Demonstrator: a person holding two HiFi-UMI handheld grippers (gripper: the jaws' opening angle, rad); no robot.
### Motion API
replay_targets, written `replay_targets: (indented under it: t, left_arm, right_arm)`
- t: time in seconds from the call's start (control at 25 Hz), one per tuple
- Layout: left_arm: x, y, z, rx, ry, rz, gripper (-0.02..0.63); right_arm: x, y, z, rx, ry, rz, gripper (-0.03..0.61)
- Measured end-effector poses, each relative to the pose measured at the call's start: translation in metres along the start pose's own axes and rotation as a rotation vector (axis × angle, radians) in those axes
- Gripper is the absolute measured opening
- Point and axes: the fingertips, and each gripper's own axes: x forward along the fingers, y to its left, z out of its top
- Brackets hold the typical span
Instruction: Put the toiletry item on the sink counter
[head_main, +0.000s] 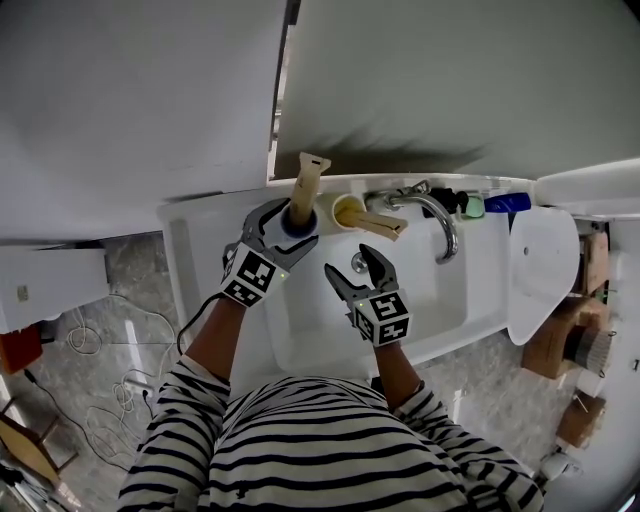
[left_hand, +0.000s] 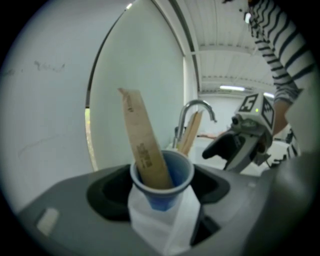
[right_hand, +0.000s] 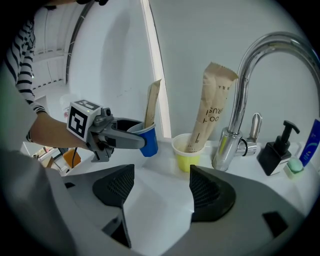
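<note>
My left gripper (head_main: 292, 228) is shut on a blue cup (head_main: 300, 224) with a tall brown paper packet (head_main: 307, 180) standing in it. The left gripper view has the cup (left_hand: 162, 185) wedged between the jaws, the packet (left_hand: 142, 142) leaning left. In the right gripper view the cup (right_hand: 149, 140) hangs just above the white sink counter (right_hand: 165, 172), left of a yellow cup (right_hand: 187, 150) that holds another paper packet (right_hand: 212, 105). My right gripper (head_main: 350, 260) stands open over the basin (head_main: 440, 300), nothing between its jaws.
A chrome faucet (right_hand: 250, 75) rises right of the yellow cup (head_main: 347, 211). Behind it stand a black pump bottle (right_hand: 275, 150), a green item (head_main: 474, 207) and a blue tube (head_main: 508, 202). A white toilet lid (head_main: 543, 265) is at right. Cables lie on the floor (head_main: 110, 390).
</note>
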Motion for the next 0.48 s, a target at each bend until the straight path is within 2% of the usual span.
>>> replay_targets:
  t: [0.48]
  left_arm:
    - [0.015, 0.002, -0.015, 0.002, 0.030, 0.000, 0.362]
  right_arm:
    - [0.001, -0.004, -0.004, 0.009, 0.011, -0.008, 0.316]
